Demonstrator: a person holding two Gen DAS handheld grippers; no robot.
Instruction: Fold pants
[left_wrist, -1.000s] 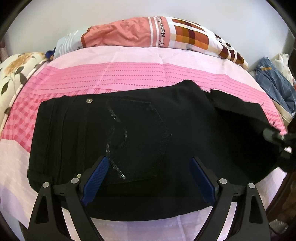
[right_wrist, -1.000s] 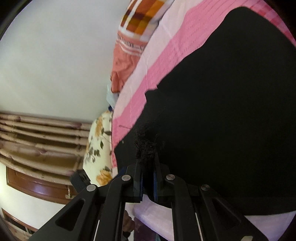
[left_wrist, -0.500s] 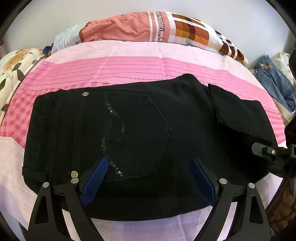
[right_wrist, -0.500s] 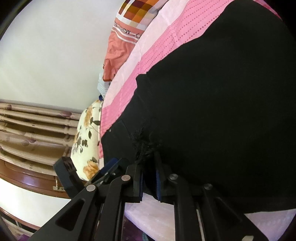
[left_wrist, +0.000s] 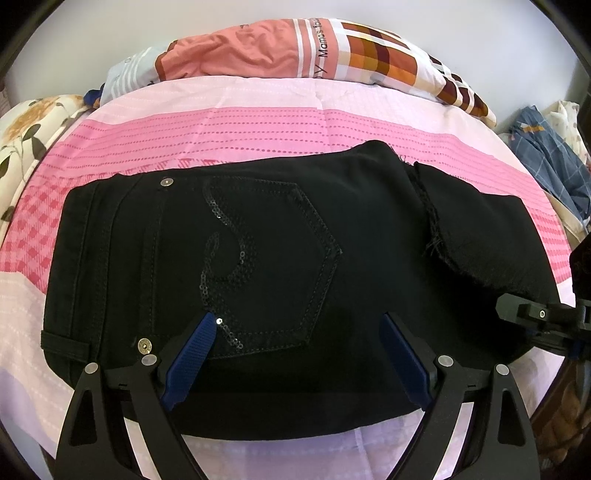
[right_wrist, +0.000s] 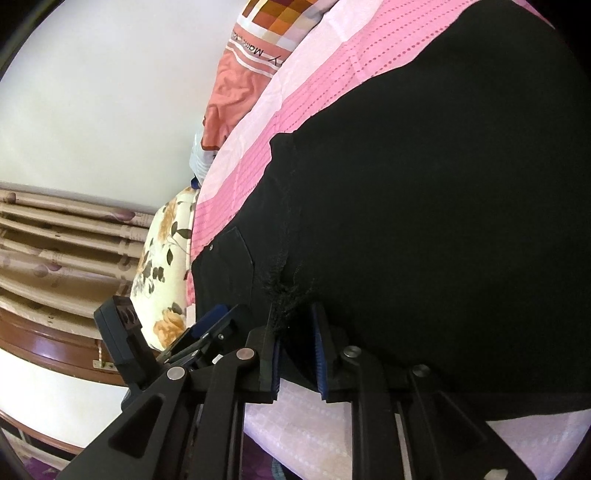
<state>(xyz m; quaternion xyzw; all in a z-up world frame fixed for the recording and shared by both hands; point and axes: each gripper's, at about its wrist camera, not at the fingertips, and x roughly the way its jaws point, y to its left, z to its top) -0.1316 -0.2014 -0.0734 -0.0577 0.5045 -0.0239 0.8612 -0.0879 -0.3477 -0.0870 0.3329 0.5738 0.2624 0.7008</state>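
Black pants (left_wrist: 280, 266) lie folded flat across the pink-striped bed (left_wrist: 258, 122), their long axis running side to side in my left wrist view: waistband and rivets at the left, the frayed leg hem (left_wrist: 436, 236) doubled back on top at the right. The sequined back pocket (left_wrist: 266, 258) faces up, its point aimed right.

My left gripper (left_wrist: 295, 354) hangs over the near edge of the bundle with its fingers (left_wrist: 192, 350) spread wide, nothing between them. My right gripper (right_wrist: 295, 343) sits at the frayed hem end; its fingers (right_wrist: 318, 350) stand narrow and are opening, with black cloth and loose threads between them, though I cannot tell whether the pads press on the fabric.

Bare sheet shows as a broad band behind the pants and a thin strip in front, before the mattress edge drops away. A patterned pillow (left_wrist: 295, 51) lines the far edge, a floral cushion (left_wrist: 26, 133) sits at the left corner, and a heap of blue checked clothes (left_wrist: 546, 162) lies off the right side. All three are well apart from the pants.
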